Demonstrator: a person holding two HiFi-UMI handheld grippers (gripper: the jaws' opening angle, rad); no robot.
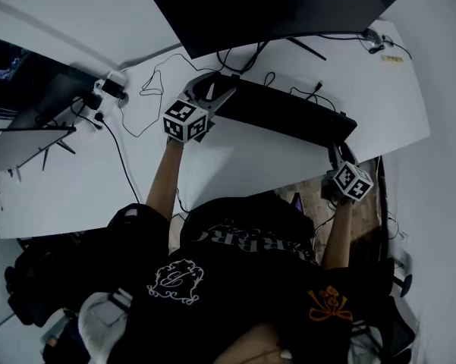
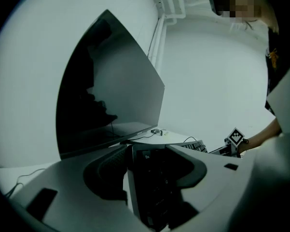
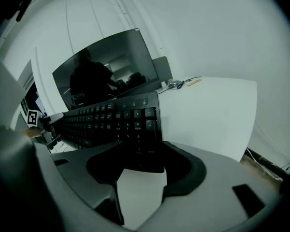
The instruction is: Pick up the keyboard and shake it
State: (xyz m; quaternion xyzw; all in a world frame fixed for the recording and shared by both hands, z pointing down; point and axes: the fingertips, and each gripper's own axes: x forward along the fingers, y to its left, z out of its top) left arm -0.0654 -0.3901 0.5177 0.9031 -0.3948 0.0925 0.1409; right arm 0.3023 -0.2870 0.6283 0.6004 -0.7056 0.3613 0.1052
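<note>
and here the keyboard point(image 1: 288, 112) is seen stretched slantwise across the white desk point(image 1: 235, 165), just in front of the big dark monitor point(image 1: 273, 6), with a gripper set at each end. the left gripper point(image 1: 211, 91) is placed on the left end. in the left gripper view the keyboard is shown almost edge-on between the jaws, with the esc key point(image 2: 145, 154) turned towards the right-hand jaw. both pads are pressed against it, so that end is clamped.

over at the other end, the right gripper point(image 1: 338, 152) is set by the desk's front edge. in the right gripper view the number-pad corner is lodged between the jaws: the short edge is met by one pad and the key face is overlapped by the other, so the grip looks closed on the keyboard. bare desk is glimpsed below the keyboard's front edge.

whether the keyboard is clear of the desk cannot be made out. a marker cube point(image 1: 183, 120) is carried on the left gripper, and loose cables point(image 1: 148, 89) are strewn just beside it, towards the desk's back edge.
</note>
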